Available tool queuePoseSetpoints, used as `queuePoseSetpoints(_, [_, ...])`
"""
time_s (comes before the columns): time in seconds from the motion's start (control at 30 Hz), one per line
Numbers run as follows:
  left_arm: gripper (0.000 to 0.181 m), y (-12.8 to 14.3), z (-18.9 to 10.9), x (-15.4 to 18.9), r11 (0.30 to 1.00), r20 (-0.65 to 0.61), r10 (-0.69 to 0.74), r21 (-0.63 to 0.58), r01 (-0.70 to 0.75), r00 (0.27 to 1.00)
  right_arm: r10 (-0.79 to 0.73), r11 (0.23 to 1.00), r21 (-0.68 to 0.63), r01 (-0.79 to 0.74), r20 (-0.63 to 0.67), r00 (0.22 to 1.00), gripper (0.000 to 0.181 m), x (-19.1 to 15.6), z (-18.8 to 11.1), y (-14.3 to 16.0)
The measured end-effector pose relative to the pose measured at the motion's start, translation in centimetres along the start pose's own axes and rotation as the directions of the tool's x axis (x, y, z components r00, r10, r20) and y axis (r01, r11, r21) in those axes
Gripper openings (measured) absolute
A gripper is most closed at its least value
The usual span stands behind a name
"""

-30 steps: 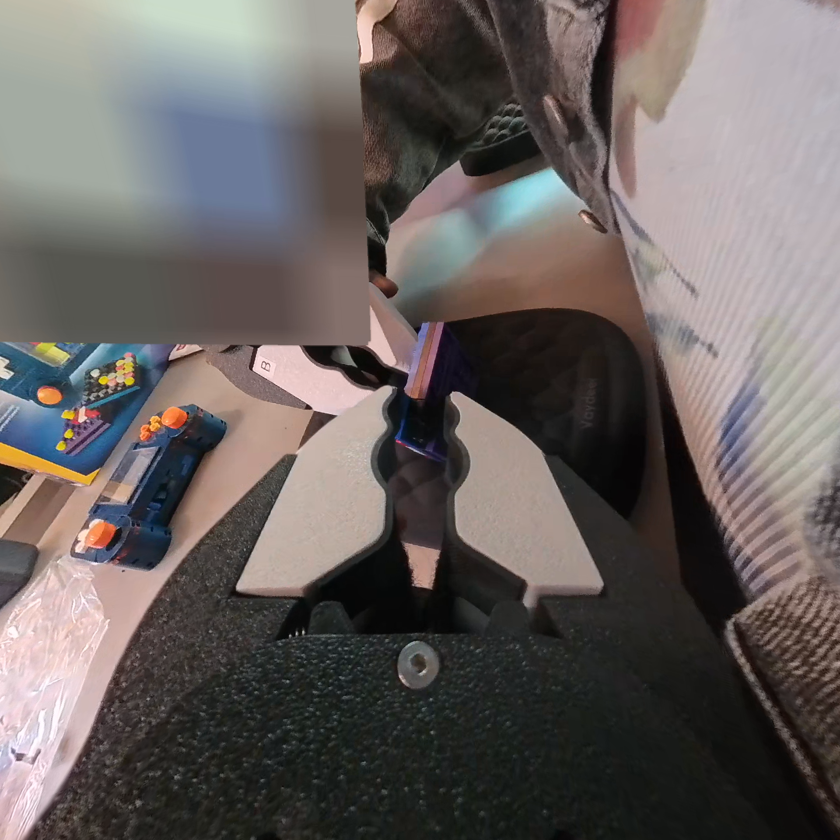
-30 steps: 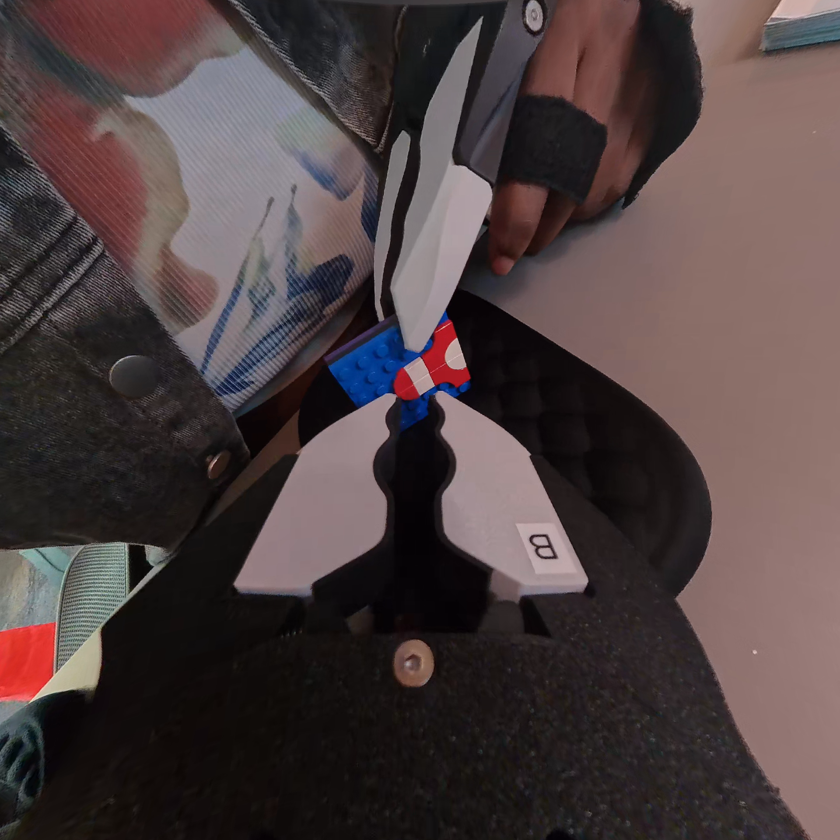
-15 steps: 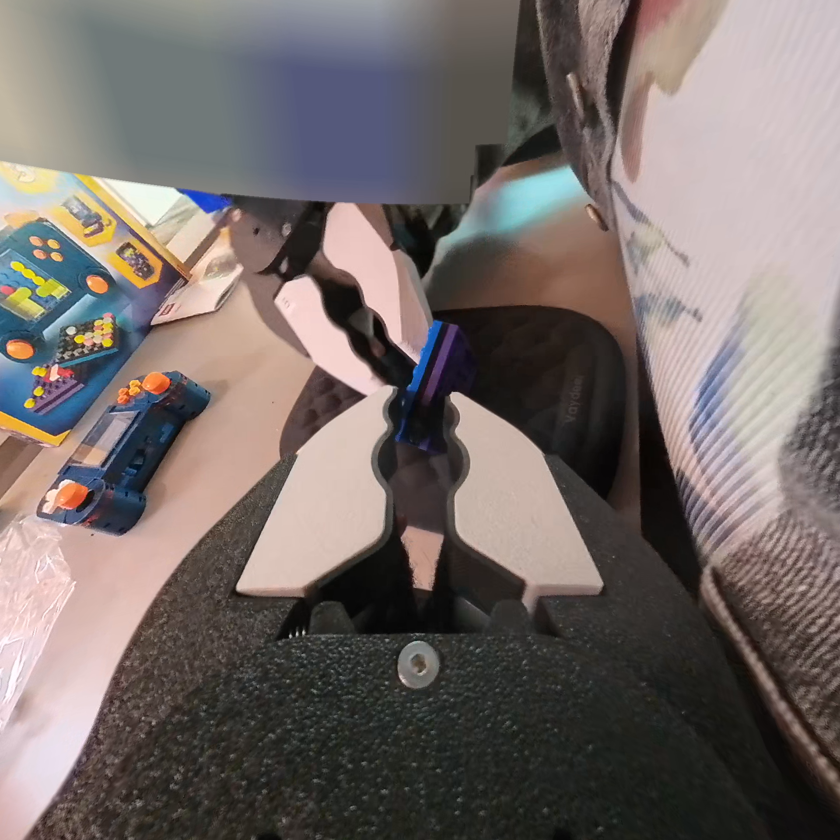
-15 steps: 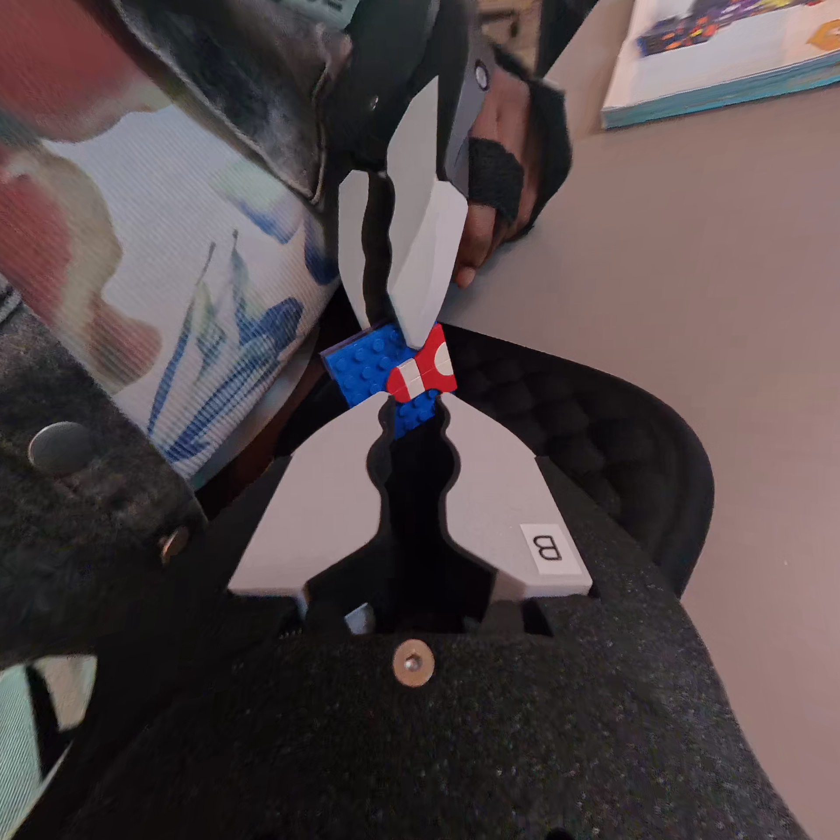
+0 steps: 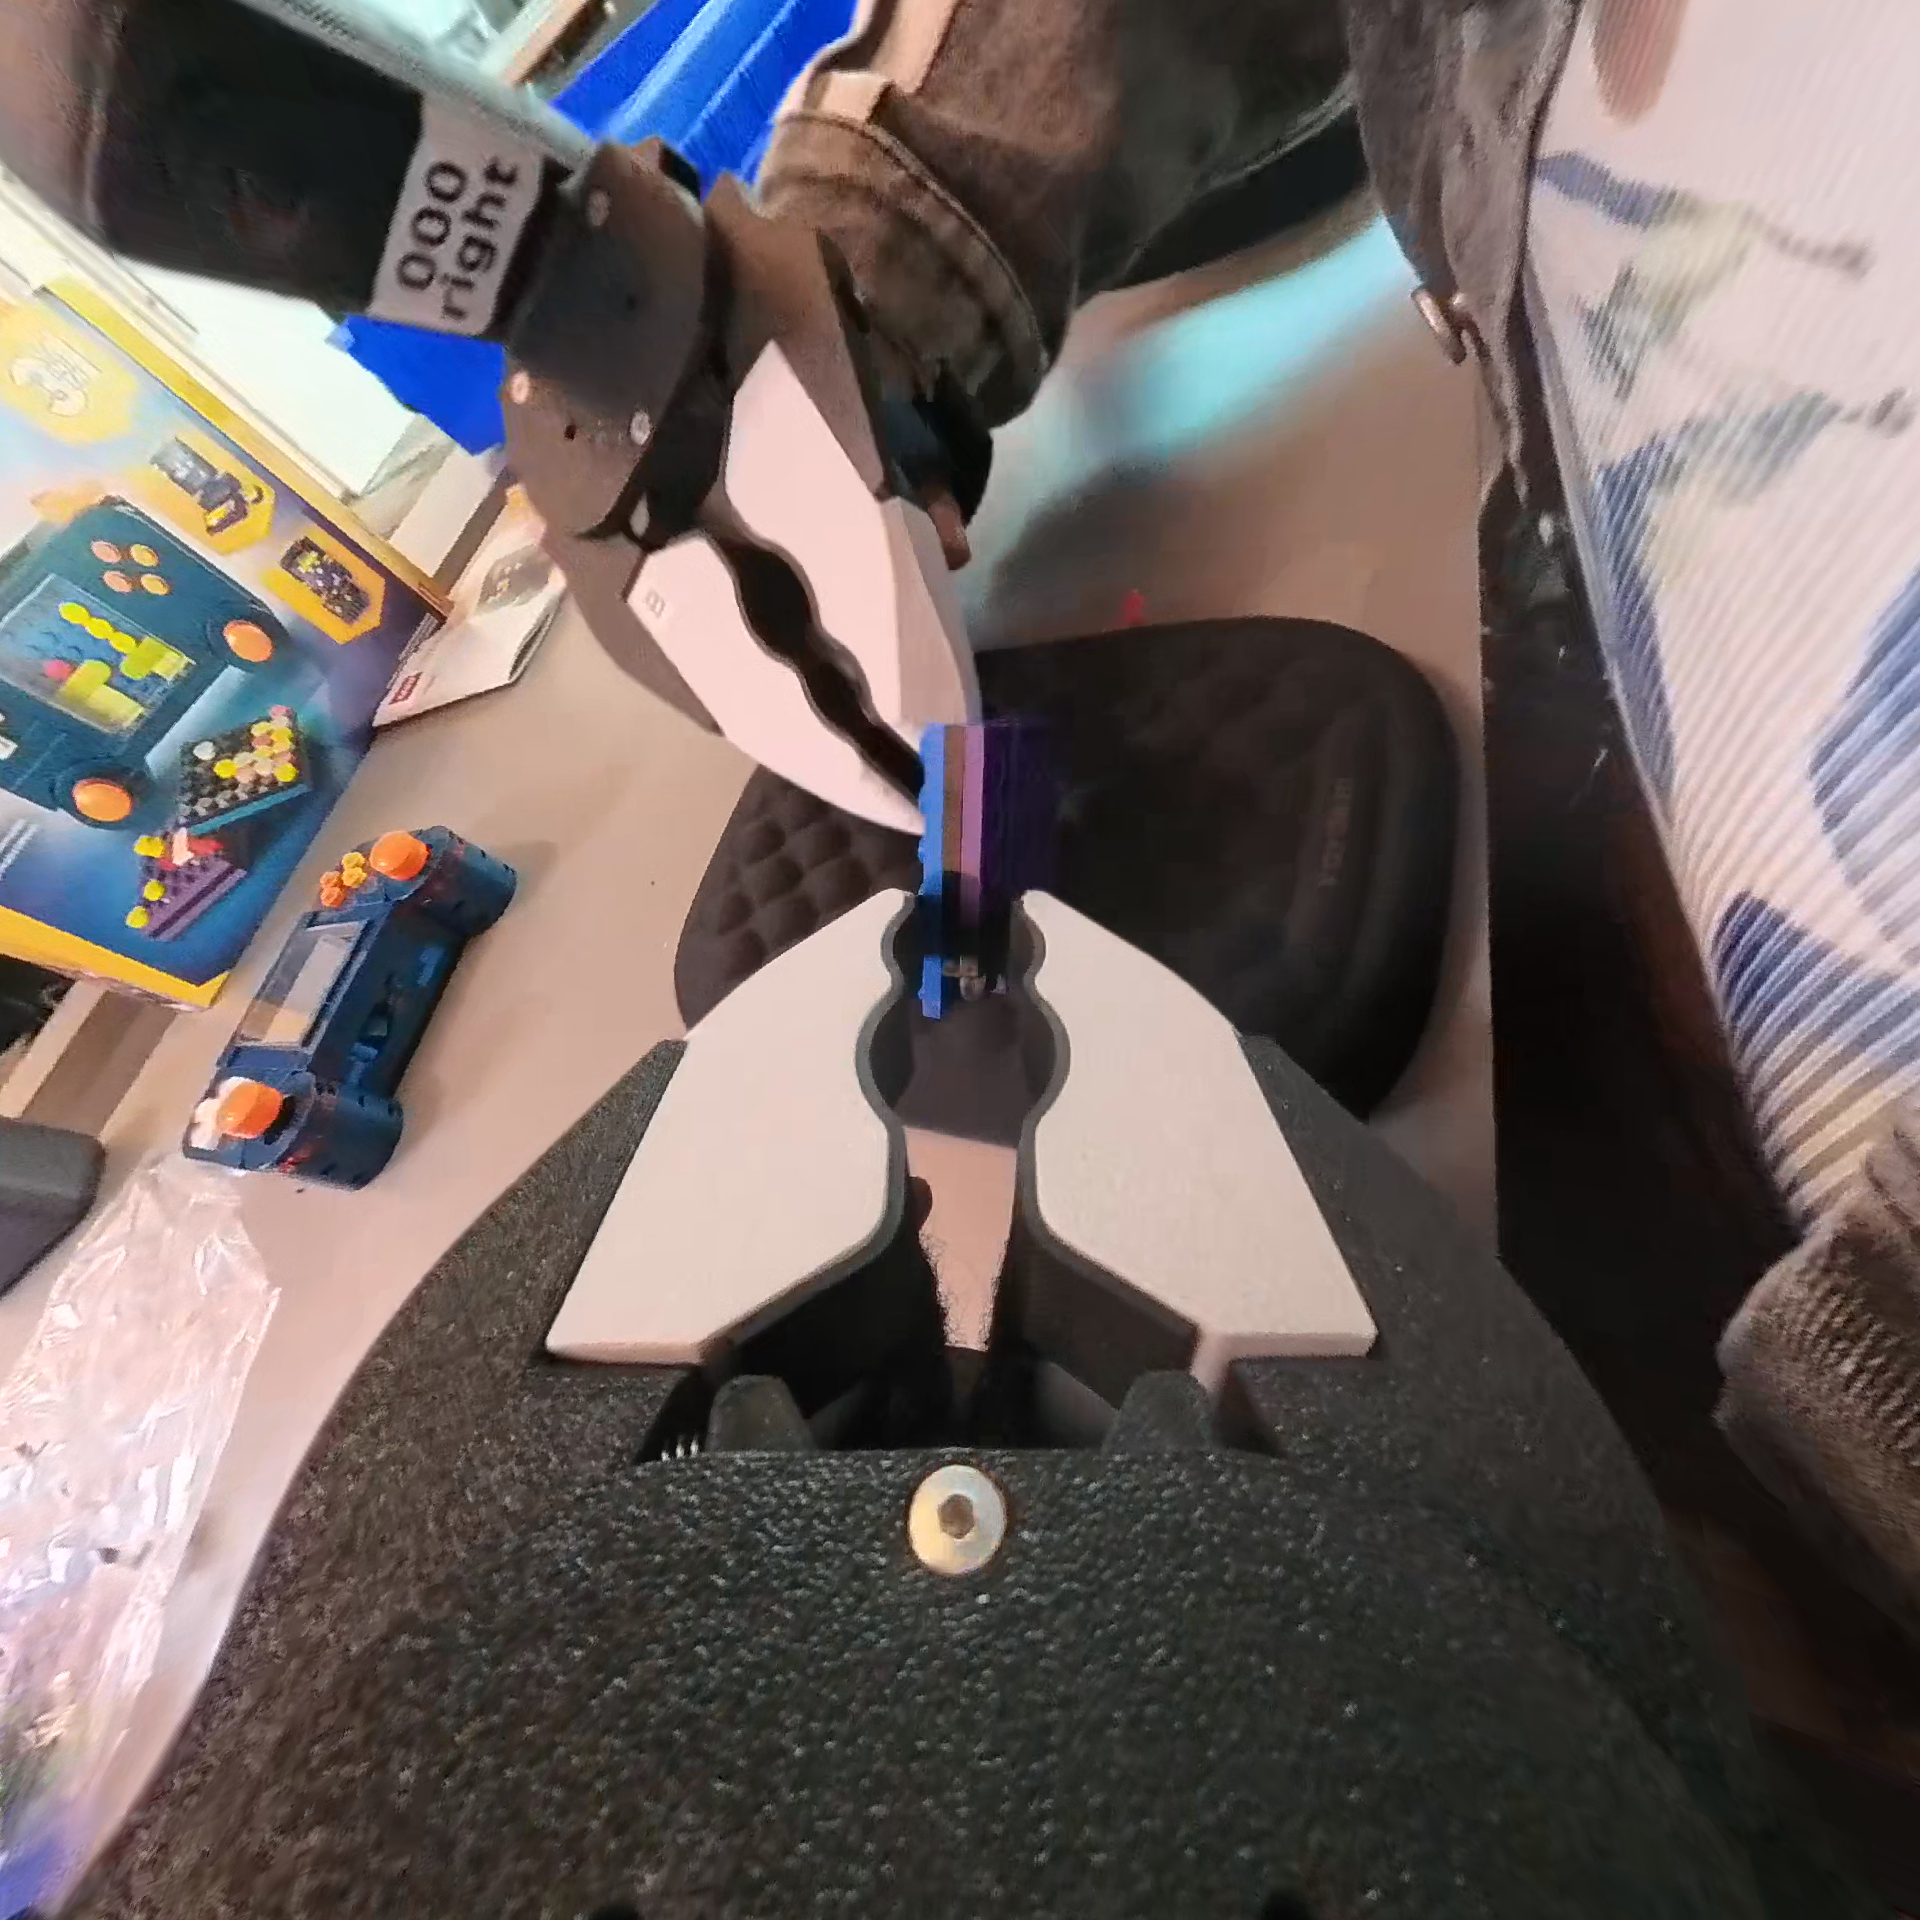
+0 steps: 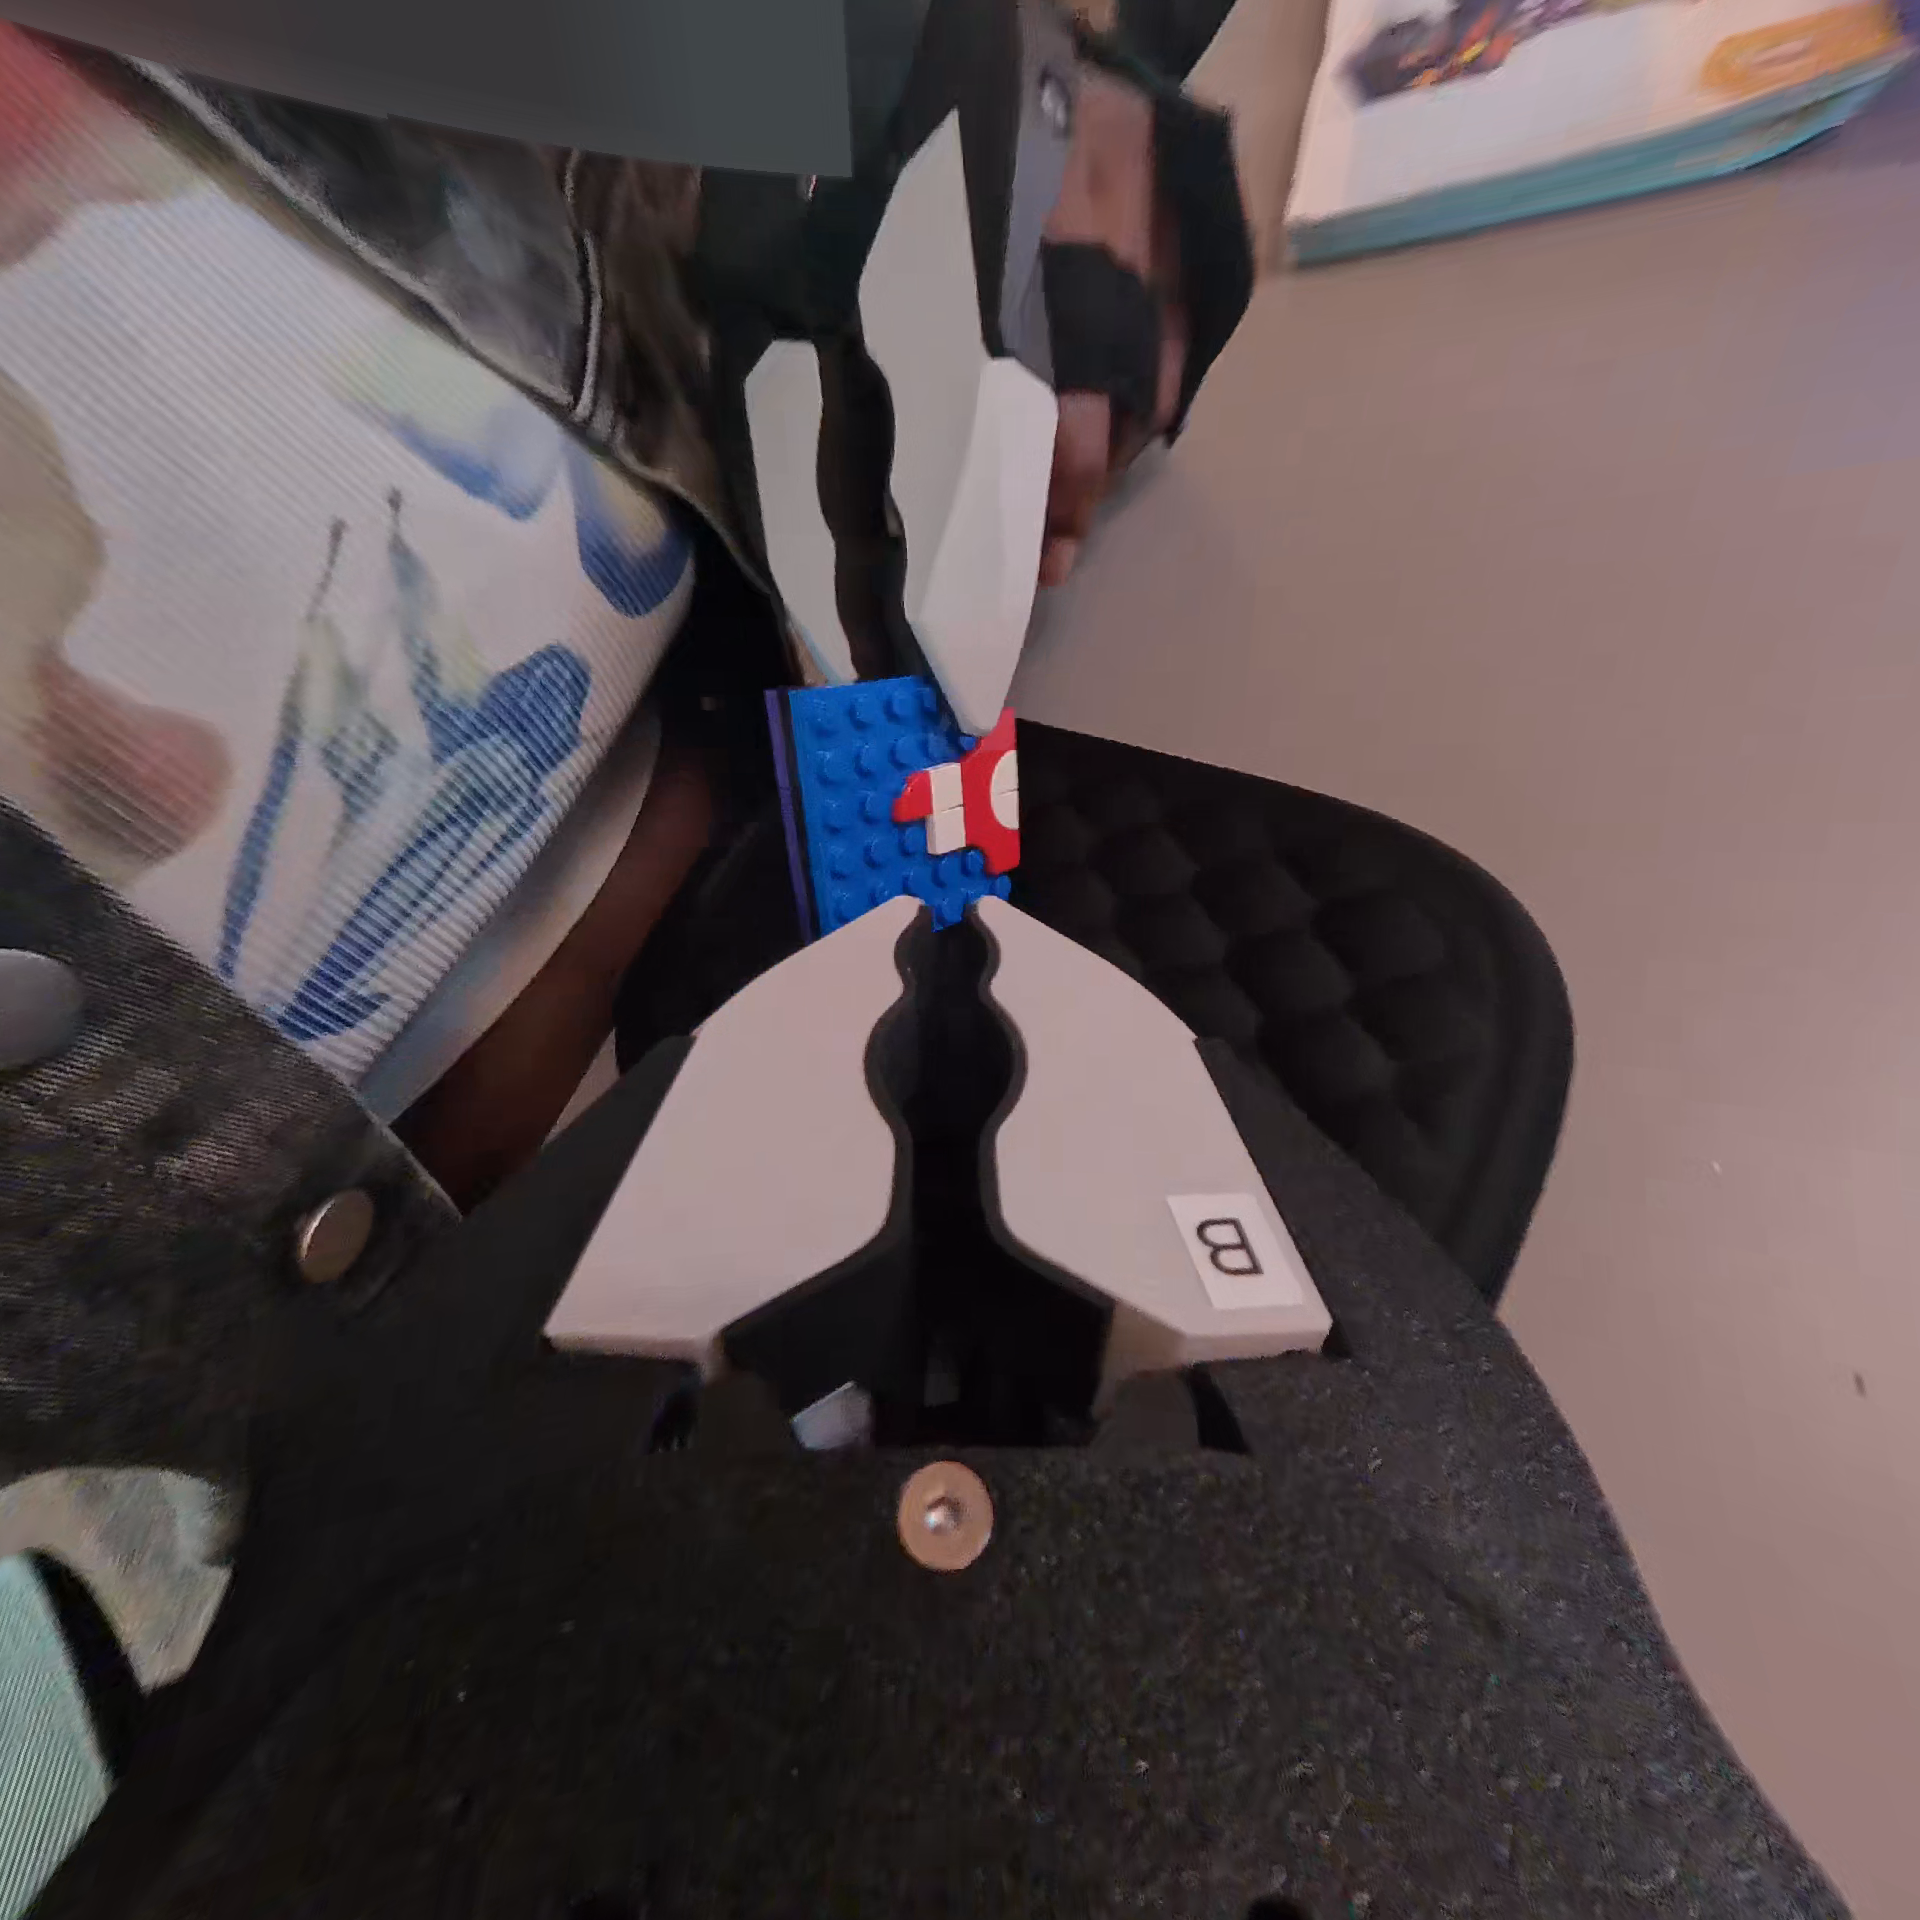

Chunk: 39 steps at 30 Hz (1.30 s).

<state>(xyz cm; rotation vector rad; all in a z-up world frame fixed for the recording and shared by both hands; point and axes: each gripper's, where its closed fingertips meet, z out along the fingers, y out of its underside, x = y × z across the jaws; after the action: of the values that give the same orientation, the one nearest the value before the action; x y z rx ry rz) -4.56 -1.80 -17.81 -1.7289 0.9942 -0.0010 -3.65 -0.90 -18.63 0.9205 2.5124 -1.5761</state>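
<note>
1. The brick plate (image 5: pixel 971 852) is being clamped by the left gripper (image 5: pixel 961 935); its smooth pale fingers (image 5: pixel 769 1122) are pressed on the plate's lower edge, seen end-on as stacked blue, lilac and purple layers.
2. The same plate (image 6: pixel 862 800) is being pinched at its bottom corner by the right gripper (image 6: pixel 940 920), whose matte grey fingers (image 6: pixel 769 1132) are almost meeting at the tips. A white sticker with one black letter is being carried on the right finger.
3. The plate's studded blue face is being shown in the right wrist view, with glossy red and white tiles (image 6: pixel 971 805) fixed along its right side.
4. The plate is being held in the air above a black quilted case (image 6: pixel 1299 935), between both grippers, near a person's striped, printed shirt (image 6: pixel 343 582) and denim jacket (image 6: pixel 135 1122).
5. Both gripper bodies are being seen as coarse, pebbled black plastic, each with a silver screw at centre.
6. In the left wrist view, the right gripper's (image 5: pixel 914 800) tips are touching the plate's top; a white label with writing is wrapped on its handle.
7. On the smooth grey table (image 5: pixel 582 790), a dark blue brick-built controller (image 5: pixel 332 1029) with orange knobs is lying beside a yellow-edged printed box (image 5: pixel 135 665), a booklet (image 5: pixel 468 655) and crinkled clear plastic (image 5: pixel 114 1403).
8. A teal-edged booklet (image 6: pixel 1558 114) is lying far off in the right wrist view.
</note>
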Motion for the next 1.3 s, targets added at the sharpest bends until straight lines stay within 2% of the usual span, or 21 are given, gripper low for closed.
queuePoseSetpoints(0.07, [0.015,0.3,-0.1,-0.1,0.999,0.003,0.023,-0.03,-0.023,1.0,-0.023,0.999,-0.047,0.024,0.009,1.0,0.007,0.4,0.4,0.1])
queuePoseSetpoints(0.13, [0.015,0.8,-0.1,-0.4,0.998,0.004,0.008,-0.066,-0.007,1.0,-0.056,0.997,-0.056,0.054,-0.044,0.997,0.006,1.5,-0.1,-0.1])
queuePoseSetpoints(0.2, [0.016,0.8,0.0,-0.6,0.996,0.01,0.018,-0.082,-0.017,1.0,-0.057,0.998,-0.016,0.056,-0.083,0.995,0.009,1.9,-0.9,-1.0])
queuePoseSetpoints(0.3, [0.016,0.6,0.2,-0.7,0.994,0.032,0.063,-0.089,-0.06,0.998,-0.081,0.995,0.041,0.086,-0.114,0.99,0.005,0.7,-1.9,-2.0])
queuePoseSetpoints(0.4, [0.016,0.4,0.4,-0.7,0.99,0.044,0.099,-0.101,-0.095,0.994,-0.053,0.997,0.059,0.057,-0.07,0.996,0.002,-1.1,-1.0,-1.6])
queuePoseSetpoints(0.5, [0.016,0.1,0.6,-0.6,0.981,0.045,0.156,-0.123,-0.149,0.987,-0.022,0.999,0.04,0.024,-0.061,0.998,0.002,-1.1,-0.3,-0.4])
queuePoseSetpoints(0.57, [0.016,0.1,0.7,-0.7,0.978,0.039,0.163,-0.141,-0.156,0.986,-0.001,0.997,0.073,0.004,-0.038,0.999,0.003,-1.2,-0.3,-0.7])
queuePoseSetpoints(0.63, [0.016,0.0,0.8,-0.7,0.974,0.028,0.164,-0.165,-0.158,0.986,0.081,0.991,0.106,-0.082,0.014,0.997,0.005,-1.4,-0.5,-1.3])
queuePoseSetpoints(0.83, [0.018,-1.0,2.2,-0.6,0.972,0.017,0.166,-0.173,-0.161,0.986,0.306,0.951,0.019,-0.308,0.076,0.949,0.004,-1.2,-0.8,-0.2])
queuePoseSetpoints(0.9, [0.018,-1.1,2.4,-0.7,0.97,0.015,0.168,-0.179,-0.162,0.986,0.339,0.94,-0.015,-0.34,0.099,0.935,0.004,-1.1,-0.9,0.1])
queuePoseSetpoints(1.07, [0.018,-0.8,2.3,-0.4,0.975,0.0,0.14,-0.174,-0.137,0.99,0.331,0.943,-0.097,-0.319,0.155,0.931,0.006,-1.4,-0.6,0.3])
queuePoseSetpoints(1.17, [0.018,-0.7,2.4,-0.3,0.971,0.01,0.161,-0.178,-0.157,0.987,0.312,0.946,-0.14,-0.294,0.136,0.94,0.01,-1.3,-0.5,0.5])
queuePoseSetpoints(1.3, [0.017,-0.5,2.3,-0.1,0.981,0.016,0.125,-0.148,-0.121,0.992,0.297,0.95,-0.128,-0.286,0.078,0.952,0.007,-1.4,-0.4,0.5])
